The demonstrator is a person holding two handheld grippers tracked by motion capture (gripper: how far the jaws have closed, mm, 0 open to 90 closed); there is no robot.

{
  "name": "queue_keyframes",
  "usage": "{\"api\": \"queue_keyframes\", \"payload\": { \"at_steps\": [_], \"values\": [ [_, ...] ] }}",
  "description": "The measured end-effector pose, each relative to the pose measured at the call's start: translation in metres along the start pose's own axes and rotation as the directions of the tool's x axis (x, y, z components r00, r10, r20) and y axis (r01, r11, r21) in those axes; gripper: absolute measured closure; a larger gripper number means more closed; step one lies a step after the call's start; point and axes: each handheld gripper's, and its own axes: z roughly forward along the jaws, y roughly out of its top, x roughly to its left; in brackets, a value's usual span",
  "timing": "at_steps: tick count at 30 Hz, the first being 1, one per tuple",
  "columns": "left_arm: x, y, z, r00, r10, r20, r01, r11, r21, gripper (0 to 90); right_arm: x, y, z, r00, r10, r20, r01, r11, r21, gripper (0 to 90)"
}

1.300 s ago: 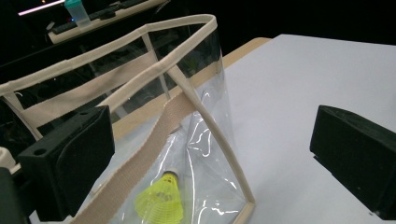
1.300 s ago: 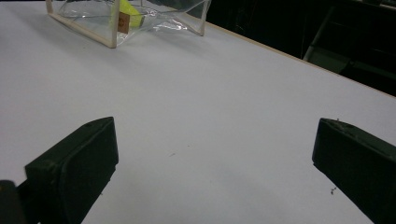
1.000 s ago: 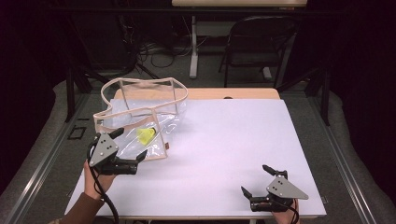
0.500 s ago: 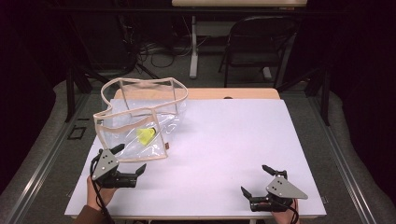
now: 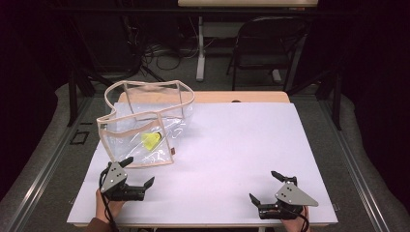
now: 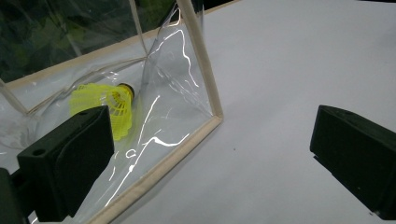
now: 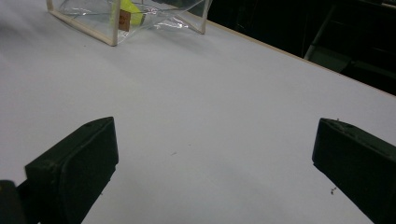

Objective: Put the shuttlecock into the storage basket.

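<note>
Clear plastic with tan piping forms the bag (image 5: 145,121) standing near the table's (image 5: 232,145) far left corner, mouth open upward. 1 yellow shuttlecock (image 5: 151,141) lies inside it, against the front wall. The left gripper (image 5: 140,176) sits near the table's front left corner, just beside the bag's lower front corner, jaws spread wide and holding nothing. The right gripper (image 5: 266,186) rests near the front right corner, well apart from the bag, jaws equally wide and empty.
</note>
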Motion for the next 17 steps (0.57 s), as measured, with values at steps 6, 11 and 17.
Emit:
{"api": "queue_keyframes", "payload": {
  "at_steps": [6, 11, 17],
  "values": [
    [-0.003, -0.009, 0.002, 0.9995, -0.005, 0.03, 0.006, 0.9999, -0.015, 0.0, 0.0, 0.0, 0.0, 1.0, 0.0, -0.001, 0.0, 1.0, 0.001, 0.0],
    [-0.006, -0.012, 0.004, 0.9986, 0.014, 0.051, -0.013, 0.9997, -0.019, 0.0, 0.0, 0.0, 0.0, 1.0, 0.0, -0.002, 0.0, 1.0, 0.001, 0.0],
    [-0.005, -0.012, 0.006, 0.9988, 0.006, 0.048, -0.005, 0.9998, -0.018, 0.0, -0.001, 0.0, 0.001, 1.0, 0.001, -0.002, -0.001, 1.0, -0.001, 0.0]
  ]
}}
